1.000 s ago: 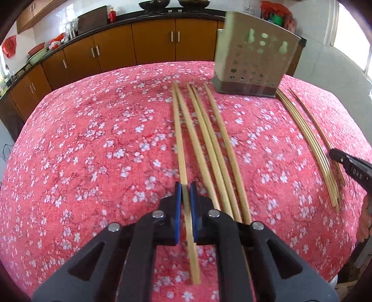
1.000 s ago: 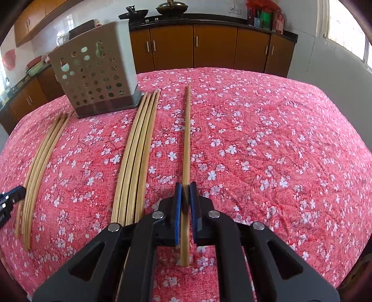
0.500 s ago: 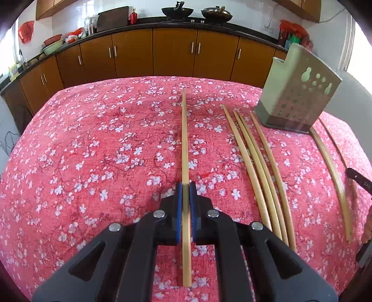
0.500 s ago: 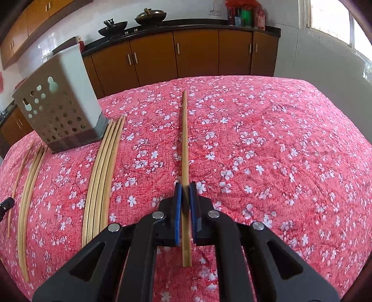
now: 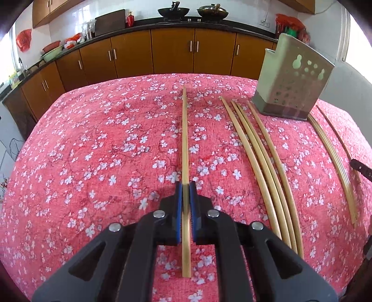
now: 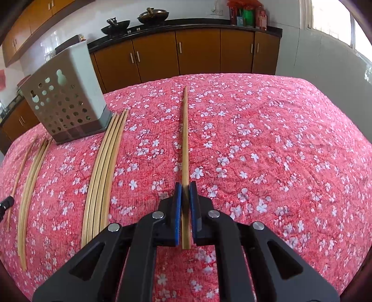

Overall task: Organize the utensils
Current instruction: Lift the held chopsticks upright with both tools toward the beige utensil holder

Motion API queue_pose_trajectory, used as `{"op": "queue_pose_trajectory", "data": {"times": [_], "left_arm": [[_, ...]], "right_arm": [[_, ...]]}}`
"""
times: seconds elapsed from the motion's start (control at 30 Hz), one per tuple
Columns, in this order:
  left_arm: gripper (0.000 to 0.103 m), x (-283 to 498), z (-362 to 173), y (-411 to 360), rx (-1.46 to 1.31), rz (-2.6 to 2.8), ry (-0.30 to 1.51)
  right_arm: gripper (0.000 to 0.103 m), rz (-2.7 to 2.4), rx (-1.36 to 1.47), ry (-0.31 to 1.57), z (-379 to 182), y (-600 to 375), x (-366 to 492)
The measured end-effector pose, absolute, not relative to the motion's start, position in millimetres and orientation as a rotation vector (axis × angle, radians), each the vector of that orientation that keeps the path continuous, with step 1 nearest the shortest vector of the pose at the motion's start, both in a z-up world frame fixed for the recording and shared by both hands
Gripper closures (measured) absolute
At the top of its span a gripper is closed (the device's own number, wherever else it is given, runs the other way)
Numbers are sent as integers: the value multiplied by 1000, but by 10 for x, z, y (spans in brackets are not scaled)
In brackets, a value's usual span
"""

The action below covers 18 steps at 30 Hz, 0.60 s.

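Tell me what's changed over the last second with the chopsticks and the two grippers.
The left gripper carried its chopstick leftward, away from the loose chopsticks. The right gripper drew its chopstick rightward, away from its bundle. Both stayed clamped; the holder stayed put.

Ahead of me brown wooden cabinets run across the top of the frame under a black countertop, where two woks sit. White wall tiles rise behind. Daylight pours through a window at upper right.
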State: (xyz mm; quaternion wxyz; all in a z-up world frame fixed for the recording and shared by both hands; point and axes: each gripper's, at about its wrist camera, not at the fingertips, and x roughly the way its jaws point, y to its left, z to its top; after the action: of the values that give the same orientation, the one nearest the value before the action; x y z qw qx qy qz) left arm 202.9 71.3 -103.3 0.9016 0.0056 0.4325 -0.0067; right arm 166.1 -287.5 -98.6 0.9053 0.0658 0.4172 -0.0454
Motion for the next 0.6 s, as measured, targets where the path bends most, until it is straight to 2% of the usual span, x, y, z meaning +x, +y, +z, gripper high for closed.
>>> {"op": "queue_pose_trajectory", "data": {"times": [0.17, 0.4, 0.6], "left_arm": [[95, 1980, -867, 743, 2, -10, 869], [95, 1850, -104, 777, -28, -31, 681], [95, 1792, 414, 780, -34, -22, 554]], "right_arm": [[95, -92, 159, 809, -793, -2924, 1556], [95, -103, 127, 601, -91, -2966, 1372], [95, -102, 126, 511, 272, -2996, 1386]]}}
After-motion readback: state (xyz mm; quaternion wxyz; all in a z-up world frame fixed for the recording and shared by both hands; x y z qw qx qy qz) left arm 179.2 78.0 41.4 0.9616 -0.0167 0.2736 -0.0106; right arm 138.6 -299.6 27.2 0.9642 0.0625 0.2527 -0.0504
